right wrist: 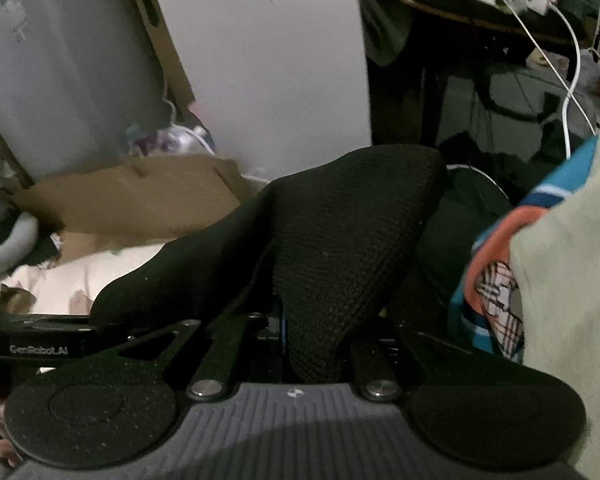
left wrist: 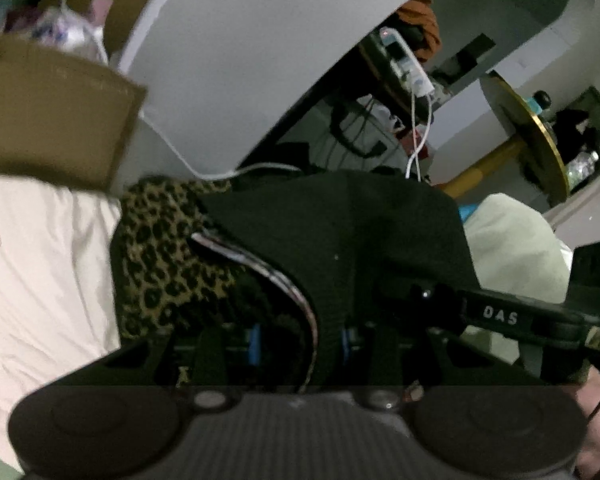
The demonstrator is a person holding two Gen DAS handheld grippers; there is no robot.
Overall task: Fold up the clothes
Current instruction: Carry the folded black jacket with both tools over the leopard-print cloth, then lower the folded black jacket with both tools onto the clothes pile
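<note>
Left tongs (left wrist: 300, 340) and right tongs (right wrist: 300, 332) each pinching black knit garment (right wrist: 340, 232) (leopard-print cloth (left wrist: 160, 248) beneath), lifted above bed (left wrist: 40, 260); mid-fold judged; next: align held edges.

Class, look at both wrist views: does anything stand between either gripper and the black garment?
Nothing visible does. The left gripper and the right gripper each already pinch the black garment, with its fabric directly between their fingers.

A cream sheeted bed (left wrist: 40, 248) carries a leopard-print garment (left wrist: 160, 248) and a pale green cloth (left wrist: 508, 240).
</note>
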